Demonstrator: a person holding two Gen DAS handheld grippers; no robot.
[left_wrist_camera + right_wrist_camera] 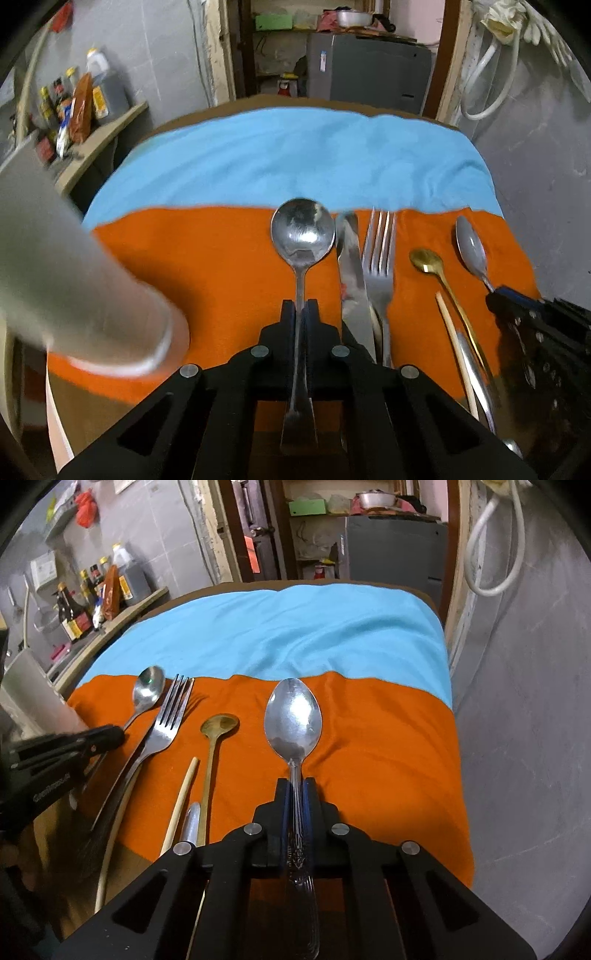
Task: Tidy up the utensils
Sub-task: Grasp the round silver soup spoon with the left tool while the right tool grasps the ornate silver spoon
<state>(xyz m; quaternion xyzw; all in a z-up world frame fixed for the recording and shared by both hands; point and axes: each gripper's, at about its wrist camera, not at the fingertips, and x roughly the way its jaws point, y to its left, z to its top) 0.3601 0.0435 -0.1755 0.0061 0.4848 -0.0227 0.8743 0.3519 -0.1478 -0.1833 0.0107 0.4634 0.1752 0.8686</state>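
Gripping a round spoon (303,232) by its handle, the left claw (300,306) is clamped tight over the orange cloth (207,266). The right claw (295,784) likewise pinches an oval spoon (294,718). Knife (352,266), fork (380,258) and gold spoon (426,260) lie between them.

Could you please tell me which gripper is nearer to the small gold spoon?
Probably the right. The right gripper holds a spoon just beside the gold spoon; the left gripper holds its round spoon beyond the knife and fork.
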